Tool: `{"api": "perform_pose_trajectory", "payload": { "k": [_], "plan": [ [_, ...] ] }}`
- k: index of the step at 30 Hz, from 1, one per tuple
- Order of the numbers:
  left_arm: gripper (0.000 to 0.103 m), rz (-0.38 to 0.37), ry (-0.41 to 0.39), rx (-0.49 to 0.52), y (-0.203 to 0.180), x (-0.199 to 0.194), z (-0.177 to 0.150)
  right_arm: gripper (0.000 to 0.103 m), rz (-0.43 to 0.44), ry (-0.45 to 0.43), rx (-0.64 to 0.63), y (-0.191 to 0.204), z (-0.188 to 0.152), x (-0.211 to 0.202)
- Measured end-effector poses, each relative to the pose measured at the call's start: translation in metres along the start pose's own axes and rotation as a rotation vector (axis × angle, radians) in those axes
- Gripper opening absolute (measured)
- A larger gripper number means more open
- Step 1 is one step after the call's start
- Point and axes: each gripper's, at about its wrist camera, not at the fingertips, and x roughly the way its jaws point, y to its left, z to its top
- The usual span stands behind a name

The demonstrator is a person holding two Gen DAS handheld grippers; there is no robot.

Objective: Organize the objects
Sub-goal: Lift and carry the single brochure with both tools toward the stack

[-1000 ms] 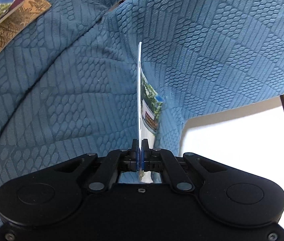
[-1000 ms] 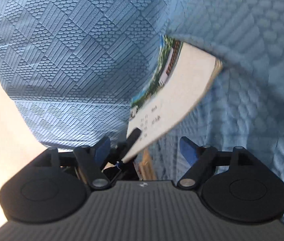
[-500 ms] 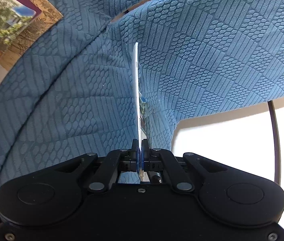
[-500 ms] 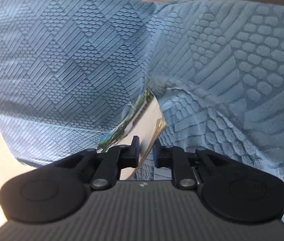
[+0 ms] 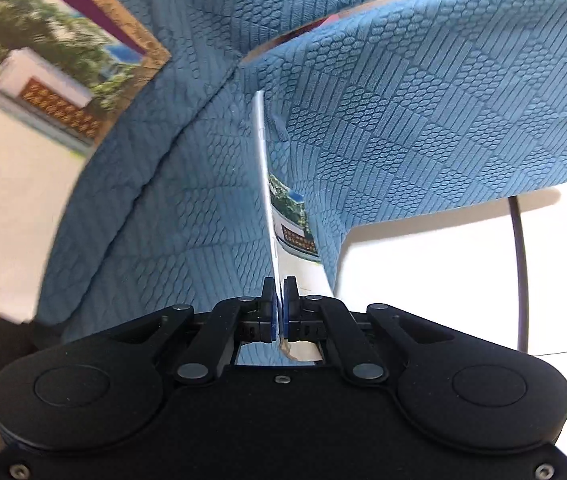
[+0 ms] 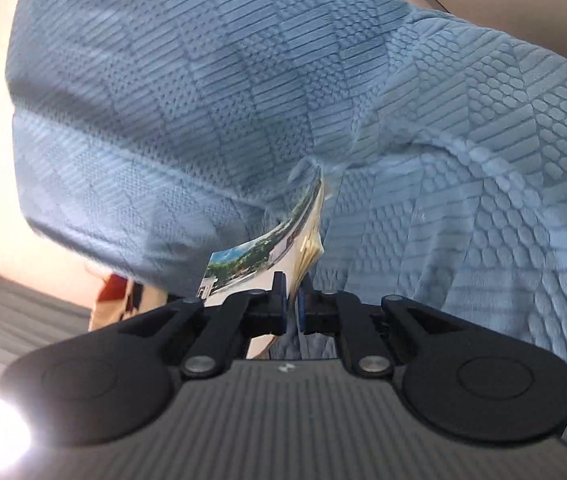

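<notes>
Blue textured cloth (image 5: 423, 120) fills both views, draped over a white surface (image 5: 423, 280). At cloth's upper-left edge lies a photo booklet (image 5: 43, 72), bldg and trees on cover, its writing too blurred to read. Left gripper (image 5: 279, 300) closed tight on thin photo card (image 5: 269, 216), held edge-on. Right gripper (image 6: 291, 304), jaws just closed, pinches another photo card (image 6: 259, 256) w/ cloth against it; print unreadable.

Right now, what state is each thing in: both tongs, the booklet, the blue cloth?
Left tongs: shut on booklet edge.
Right tongs: just closed on booklet.
Booklet: pinched by both, partly covered by cloth.
Blue textured cloth: draped, folded over booklet.
Second booklet: lying apart, ungripped.
</notes>
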Motion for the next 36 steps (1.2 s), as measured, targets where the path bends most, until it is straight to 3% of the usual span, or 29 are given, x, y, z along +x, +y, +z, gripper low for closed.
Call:
{"api": "perform_pose_trajectory", "payload": {
  "k": [10,22,36],
  "plan": [
    [0.002,-0.058,-0.012,-0.033,0.004,-0.059,0.010,0.006,-0.035,-0.019,-0.158,0.083,-0.019,-0.018],
    [0.003,-0.118,-0.044,0.051,-0.012,-0.128,0.040,0.006,-0.018,-0.057,-0.231,0.155,-0.046,-0.024],
    [0.004,-0.123,-0.095,0.072,0.032,-0.184,0.059,0.006,-0.005,-0.004,-0.314,0.204,-0.094,0.001]
  ]
}}
